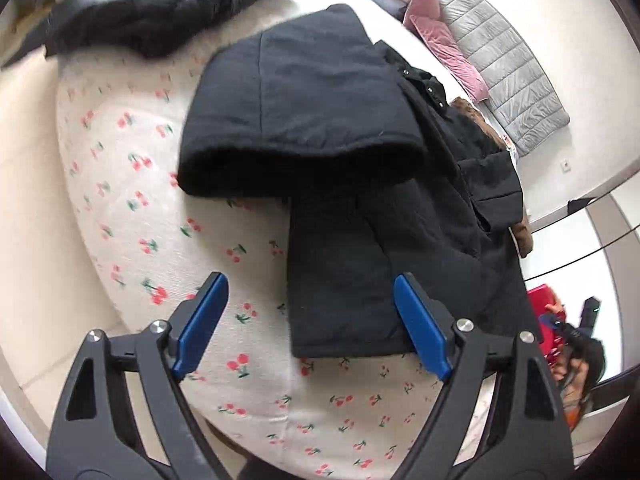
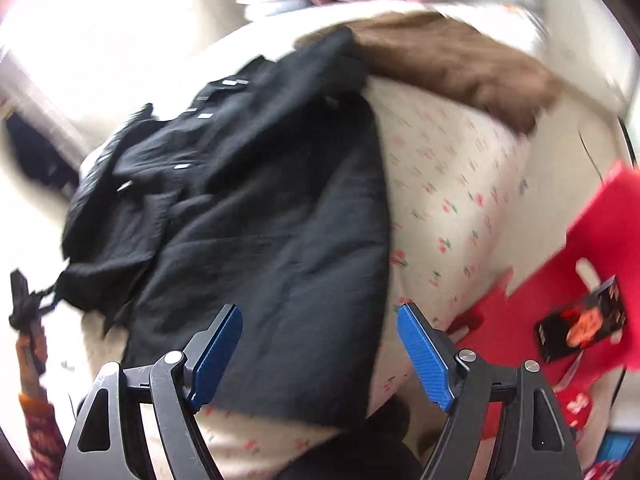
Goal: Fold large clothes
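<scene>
A large black coat lies partly folded on a bed with a cherry-print sheet. Its hood or a folded part lies on top, toward the far side. A brown fur trim shows at its right edge. My left gripper is open and empty, just above the coat's near hem. In the right wrist view the same coat fills the middle, blurred, with the fur trim beyond it. My right gripper is open and empty over the coat's near edge.
A black puffer jacket lies at the bed's far left. Pink clothes and a grey quilted pad lie at the far right. A red stool with a small box on it stands right of the bed. Pale floor lies to the left.
</scene>
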Motion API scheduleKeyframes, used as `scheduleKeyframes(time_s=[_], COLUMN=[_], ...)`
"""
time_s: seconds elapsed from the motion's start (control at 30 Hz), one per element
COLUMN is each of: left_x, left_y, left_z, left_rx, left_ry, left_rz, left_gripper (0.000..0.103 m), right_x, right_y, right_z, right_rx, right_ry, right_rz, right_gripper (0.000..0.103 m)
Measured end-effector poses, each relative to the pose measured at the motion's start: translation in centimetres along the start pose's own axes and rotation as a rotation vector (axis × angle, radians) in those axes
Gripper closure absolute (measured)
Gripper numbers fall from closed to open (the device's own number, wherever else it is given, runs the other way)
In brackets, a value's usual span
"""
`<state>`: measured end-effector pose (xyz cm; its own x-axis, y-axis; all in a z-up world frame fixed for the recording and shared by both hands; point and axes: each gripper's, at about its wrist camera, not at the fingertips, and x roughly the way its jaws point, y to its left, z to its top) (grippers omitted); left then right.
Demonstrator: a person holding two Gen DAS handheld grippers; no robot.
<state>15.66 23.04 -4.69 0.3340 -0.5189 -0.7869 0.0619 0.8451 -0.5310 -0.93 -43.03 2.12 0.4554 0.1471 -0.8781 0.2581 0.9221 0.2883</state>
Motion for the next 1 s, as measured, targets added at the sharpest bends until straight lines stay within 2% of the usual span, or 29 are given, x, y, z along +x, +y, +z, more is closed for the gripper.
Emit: scheduleKeyframes(time_s=[0.07,0.13,0.17,0.2,0.23,0.3,0.33,0.4,0.47,0.53,0.6,0.63,0.67,0.7,0.73,0.8,0.9,1.0], left_x=[2.5,3.7,3.8,3.7,2.9,0.1,-1.5,-5.4,-8.3,-8.4,-6.4,-5.3,-4.6,-4.4,-4.9,-6.6,-7.7,-6.6], left_y=[0.1,-0.3,-0.6,-0.8,-0.9,-1.9,-2.4,-4.1,-6.2,-7.8,-8.4,-8.2,-7.8,-7.5,-7.3,-8.1,-10.2,-13.0], left_z=[-0.5,-1.4,-1.9,-2.3,-2.9,-4.3,-4.9,-7.2,-10.1,-12.8,-15.3,-16.5,-17.3,-17.8,-18.1,-18.1,-18.4,-17.9], left_rx=[-0.04,-0.06,-0.061,-0.067,-0.088,-0.097,-0.09,-0.051,0.045,0.155,0.244,0.27,0.274,0.264,0.248,0.249,0.346,0.433], left_ry=[0.071,0.087,0.079,0.074,0.062,0.012,-0.014,-0.051,-0.058,0.01,0.121,0.165,0.183,0.185,0.162,0.067,-0.037,-0.066], left_rz=[-0.071,-0.114,-0.103,-0.086,-0.091,-0.146,-0.176,-0.238,-0.216,-0.119,0.062,0.156,0.227,0.261,0.273,0.307,0.274,0.214], left_gripper=[0.033,0.061,0.076,0.097,0.097,0.098,0.098,0.098,0.098,0.096,0.091,0.089,0.088,0.082,0.074,0.061,0.037,0.035], right_x=[3.5,6.4,7.2,7.3,6.4,3.3,1.1,-2.1,-3.6,-3.6,-2.2,-1.6,-1.4,-1.3,-1.5,-2.6,-3.6,-3.0], right_y=[-1.9,-2.8,-3.0,-3.0,-2.8,-2.4,-2.2,-1.8,-1.7,-1.5,-1.4,-1.6,-1.9,-1.8,-1.6,-0.9,0.7,3.6], right_z=[0.1,-0.6,-0.9,-1.0,-0.8,-0.1,0.7,2.1,3.2,3.9,4.0,3.8,3.5,3.2,2.9,2.4,1.1,-0.1], right_rx=[0.086,0.151,0.17,0.177,0.171,0.153,0.134,0.108,0.089,0.077,0.068,0.073,0.069,0.061,0.057,0.043,-0.019,-0.084], right_ry=[0.069,0.123,0.136,0.118,0.083,-0.022,-0.088,-0.161,-0.184,-0.175,-0.117,-0.098,-0.093,-0.093,-0.107,-0.139,-0.158,-0.107], right_rz=[0.042,0.149,0.192,0.196,0.191,0.176,0.124,0.044,-0.029,-0.158,-0.274,-0.316,-0.348,-0.375,-0.379,-0.343,-0.242,-0.076], right_gripper=[0.025,0.061,0.085,0.091,0.094,0.097,0.097,0.097,0.097,0.094,0.08,0.076,0.07,0.061,0.056,0.046,0.038,0.038])
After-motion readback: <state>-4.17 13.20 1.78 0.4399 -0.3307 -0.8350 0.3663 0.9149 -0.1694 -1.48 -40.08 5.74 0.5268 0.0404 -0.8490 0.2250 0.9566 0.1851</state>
